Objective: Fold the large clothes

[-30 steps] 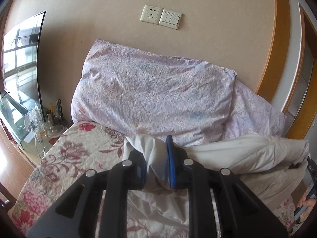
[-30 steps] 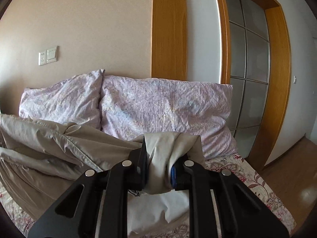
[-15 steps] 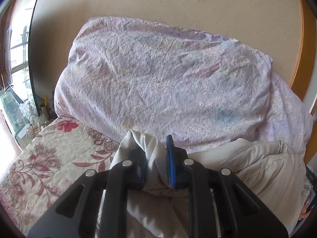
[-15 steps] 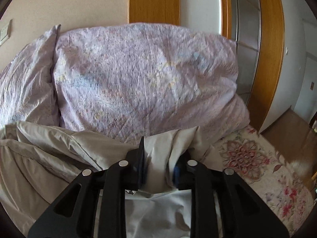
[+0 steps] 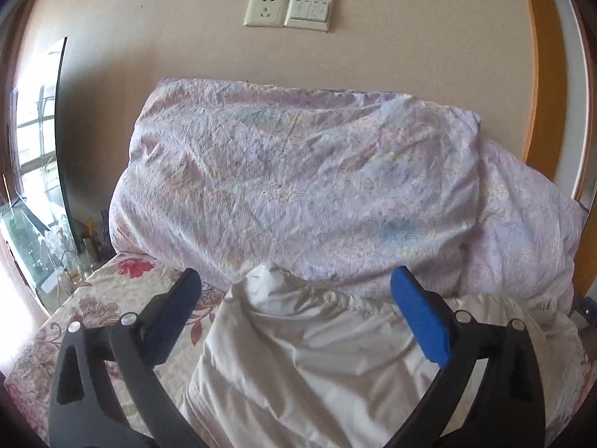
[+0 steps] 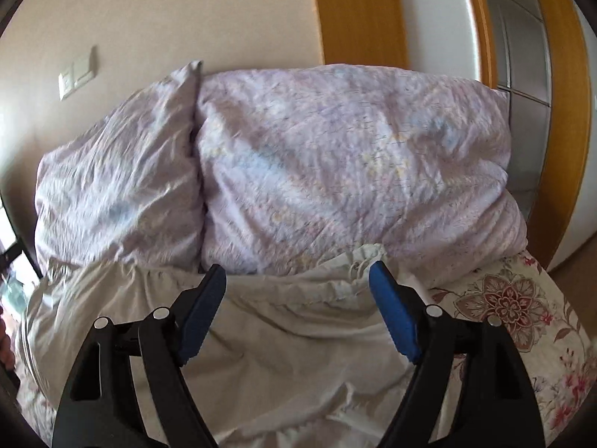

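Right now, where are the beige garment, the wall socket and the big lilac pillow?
beige garment (image 5: 321,351): left wrist view, on its rumpled top layer between the open fingers.
wall socket (image 5: 265,9): left wrist view, on its white faceplate.
lilac pillow (image 5: 298,186): left wrist view, on its crinkled front face.

Floral bed (image 5: 112,310) (pillows (image 5: 298,194), beige garment (image 5: 317,366))

The left claw (image 5: 298,291) gapes wide over the beige garment (image 5: 321,358).
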### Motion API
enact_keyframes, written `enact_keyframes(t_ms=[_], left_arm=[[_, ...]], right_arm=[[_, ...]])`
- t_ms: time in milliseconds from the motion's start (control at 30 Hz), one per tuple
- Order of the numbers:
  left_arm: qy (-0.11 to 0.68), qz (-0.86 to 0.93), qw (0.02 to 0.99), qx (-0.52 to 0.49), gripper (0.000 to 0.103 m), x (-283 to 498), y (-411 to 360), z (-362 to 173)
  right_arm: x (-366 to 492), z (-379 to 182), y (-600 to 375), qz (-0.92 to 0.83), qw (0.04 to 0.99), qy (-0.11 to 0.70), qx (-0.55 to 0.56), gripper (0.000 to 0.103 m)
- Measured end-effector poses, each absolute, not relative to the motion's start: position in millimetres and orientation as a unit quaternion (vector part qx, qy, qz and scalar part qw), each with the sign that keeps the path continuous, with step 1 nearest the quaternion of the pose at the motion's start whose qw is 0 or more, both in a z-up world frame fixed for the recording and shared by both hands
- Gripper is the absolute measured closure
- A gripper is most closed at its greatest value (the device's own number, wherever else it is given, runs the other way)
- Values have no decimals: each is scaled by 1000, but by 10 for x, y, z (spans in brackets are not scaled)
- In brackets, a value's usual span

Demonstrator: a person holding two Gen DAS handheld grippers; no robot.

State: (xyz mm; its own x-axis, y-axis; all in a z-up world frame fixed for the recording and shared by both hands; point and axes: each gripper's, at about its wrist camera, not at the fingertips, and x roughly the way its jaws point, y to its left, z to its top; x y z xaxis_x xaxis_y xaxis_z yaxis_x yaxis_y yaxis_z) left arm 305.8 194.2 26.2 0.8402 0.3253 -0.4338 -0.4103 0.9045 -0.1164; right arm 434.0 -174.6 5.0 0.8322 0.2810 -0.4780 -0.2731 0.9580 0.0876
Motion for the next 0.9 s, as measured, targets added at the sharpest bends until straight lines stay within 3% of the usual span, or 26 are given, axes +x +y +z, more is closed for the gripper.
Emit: enact_keyframes(t_ms=[367,667,900], left_arm=[[286,214,934,11,2,3373,1372,-296],[353,229,906,-39,2,3901,1637,-636],[340,222,912,-54,2,4079,1648,-792]], right_arm=[[4393,-415,-1214,123,934,321,-97,23],[4918,-726,-1177,75,924,368,-65,13],[5123,-915,-1157,74,927,366,-38,11]])
